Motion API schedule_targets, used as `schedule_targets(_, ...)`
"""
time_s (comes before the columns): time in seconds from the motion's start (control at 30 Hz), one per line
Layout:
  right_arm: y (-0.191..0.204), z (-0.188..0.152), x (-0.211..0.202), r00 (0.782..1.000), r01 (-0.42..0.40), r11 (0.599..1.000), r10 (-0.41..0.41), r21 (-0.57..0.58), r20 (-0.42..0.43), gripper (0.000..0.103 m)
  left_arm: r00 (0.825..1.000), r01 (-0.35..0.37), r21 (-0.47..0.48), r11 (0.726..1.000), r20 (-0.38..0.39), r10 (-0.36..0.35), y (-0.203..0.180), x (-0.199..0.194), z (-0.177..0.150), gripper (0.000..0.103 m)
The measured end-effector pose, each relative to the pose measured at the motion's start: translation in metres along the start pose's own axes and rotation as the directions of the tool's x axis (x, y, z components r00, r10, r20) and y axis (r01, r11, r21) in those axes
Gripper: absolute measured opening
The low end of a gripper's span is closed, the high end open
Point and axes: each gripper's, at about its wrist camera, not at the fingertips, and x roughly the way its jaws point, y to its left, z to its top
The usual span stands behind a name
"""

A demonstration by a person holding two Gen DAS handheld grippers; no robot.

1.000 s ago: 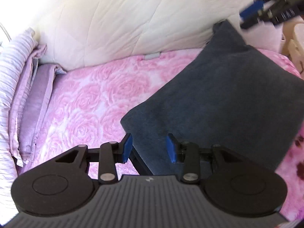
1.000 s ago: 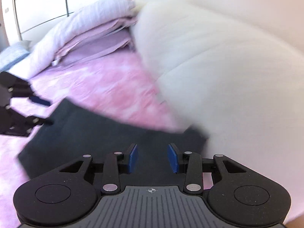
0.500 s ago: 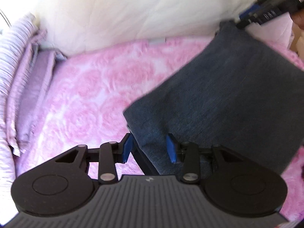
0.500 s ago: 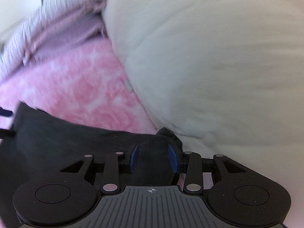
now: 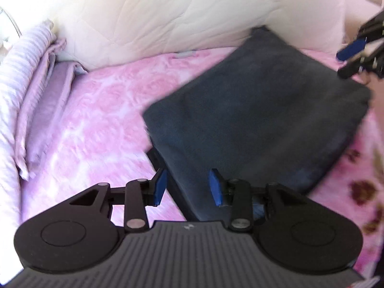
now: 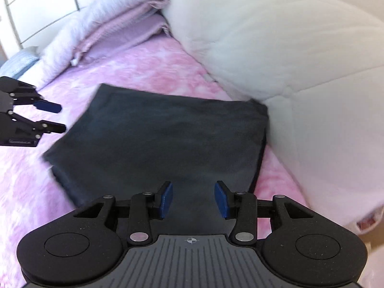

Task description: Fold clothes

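Right wrist: folded dark garment (image 6: 163,144) flat on pink bedspread (image 6: 148,67) (both hand-held grippers apart).

The near edge of the folded dark garment (image 5: 254,110) is hidden behind the left gripper (image 5: 188,187) body. The right gripper (image 5: 352,55) is blurred and cut off at the right edge; the garment's edges are smeared.
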Motion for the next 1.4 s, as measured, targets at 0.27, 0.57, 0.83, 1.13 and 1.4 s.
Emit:
schedule_targets(0.27,0.038,-0.029,0.003,0.995,0.071,0.997,-0.073,-0.023,-0.069,0.044,0.999,-0.039,0.04,0.998,-0.006,0.04,-0.018,-0.003,-0.015,0.034)
schedule_targets(0.57,0.105,-0.052,-0.08,0.976,0.213,0.966,-0.205,0.143,-0.069,0.09,0.999,-0.029,-0.197,0.98,0.019,0.034,-0.029,-0.11,-0.062,0.061)
schedule_targets(0.83,0.166,-0.078,-0.16,0.968,0.243,0.925,-0.251,0.292,-0.008,0.091,0.998,-0.001,-0.408,0.913,0.051,0.024,-0.044,-0.208,-0.106,0.082)
schedule_targets(1.13,0.215,-0.098,-0.232,0.952,0.267,0.902,-0.301,0.34,0.053,0.091,0.995,0.028,-0.442,0.897,0.102,0.019,-0.058,-0.285,-0.133,0.083)
schedule_targets(1.4,0.236,-0.098,-0.271,0.951,0.257,0.901,-0.3,0.35,0.074,0.091,0.994,0.037,-0.459,0.888,0.11,0.015,-0.064,-0.332,-0.133,0.083)
